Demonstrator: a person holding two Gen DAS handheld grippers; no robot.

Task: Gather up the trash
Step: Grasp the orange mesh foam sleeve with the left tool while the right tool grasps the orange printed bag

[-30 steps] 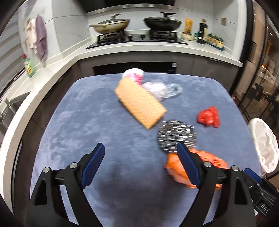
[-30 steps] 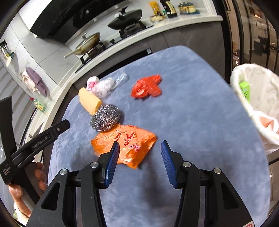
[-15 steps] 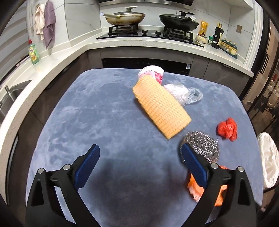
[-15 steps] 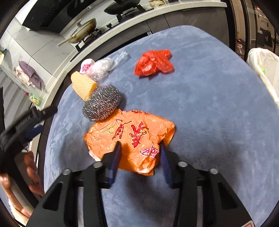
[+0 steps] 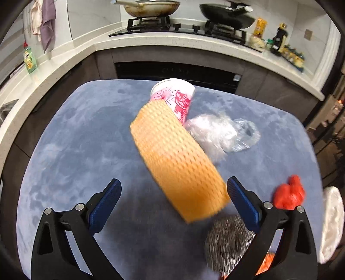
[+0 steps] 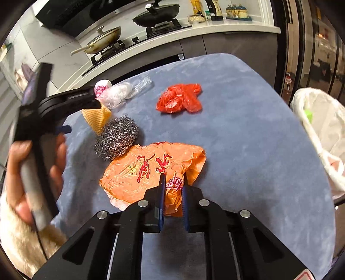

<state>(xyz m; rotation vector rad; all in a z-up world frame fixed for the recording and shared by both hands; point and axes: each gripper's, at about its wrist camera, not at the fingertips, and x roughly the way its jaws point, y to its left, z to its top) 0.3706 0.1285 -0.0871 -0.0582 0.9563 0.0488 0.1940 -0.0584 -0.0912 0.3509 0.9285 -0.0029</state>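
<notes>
My right gripper [image 6: 173, 185] is closing, and its blue pads pinch a bunched corner of the orange plastic bag [image 6: 151, 168], which lies flat on the blue table cover [image 6: 248, 133]. My left gripper [image 5: 172, 183] hangs wide, still opening, over the near end of a yellow waffle-textured sponge cloth [image 5: 174, 159]. Its pads press on nothing. A steel wool ball [image 5: 228, 243] lies by the left gripper's right finger [image 5: 241, 200]. Behind the cloth lie a tipped pink-and-white paper cup [image 5: 174, 97] and a clear plastic bag [image 5: 215, 133]. A crumpled red bag [image 6: 181, 99] lies farther right.
A white-lined trash bin [image 6: 319, 129] stands off the table's right edge. A person's hand [image 6: 21, 163] in a fluffy sleeve holds the left gripper's handle. A counter with a stove and two pans [image 5: 151, 8] runs behind the table.
My right gripper dropped onto the orange bag and closed on its corner. My left gripper opened wider and moved forward over the yellow cloth, which now fills the middle of its view.
</notes>
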